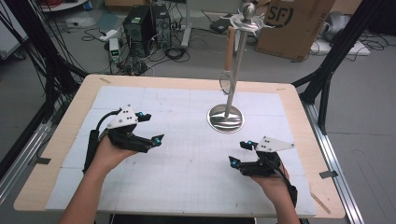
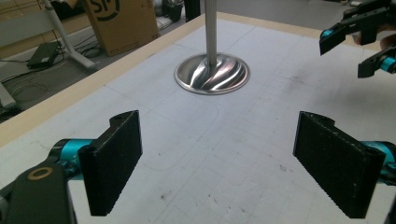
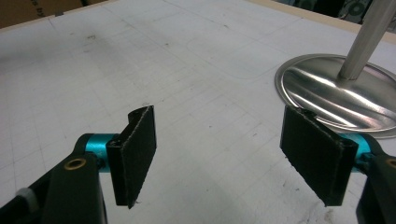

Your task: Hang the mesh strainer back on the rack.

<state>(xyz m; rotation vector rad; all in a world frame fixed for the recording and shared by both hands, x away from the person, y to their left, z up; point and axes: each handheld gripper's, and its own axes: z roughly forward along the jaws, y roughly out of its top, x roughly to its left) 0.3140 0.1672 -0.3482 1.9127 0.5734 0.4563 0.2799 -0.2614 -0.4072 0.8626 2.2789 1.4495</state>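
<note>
In the high view, the left gripper [image 1: 152, 127] sits at centre left of the frame, held in the person's left hand [image 1: 109, 151] above the white gridded mat [image 1: 187, 182]. Its jaws stand wide apart with nothing between them; in the left gripper view they frame bare mat at the lower corners.

Right of centre, in the upper half of the frame, stands the metal stand [image 1: 226, 117], its round shiny base flat on the mat and its pole upright. A utensil with a wooden handle [image 1: 229, 49] hangs from the top of the stand, beside the pole.

At lower right, the right gripper [image 1: 239, 153] is held in the right hand [image 1: 275, 184], low over the mat and pointing toward the frame's left. Its jaws are also spread and empty. In the right gripper view the stand's base lies at the upper right, just beyond the right-hand jaw.
</note>
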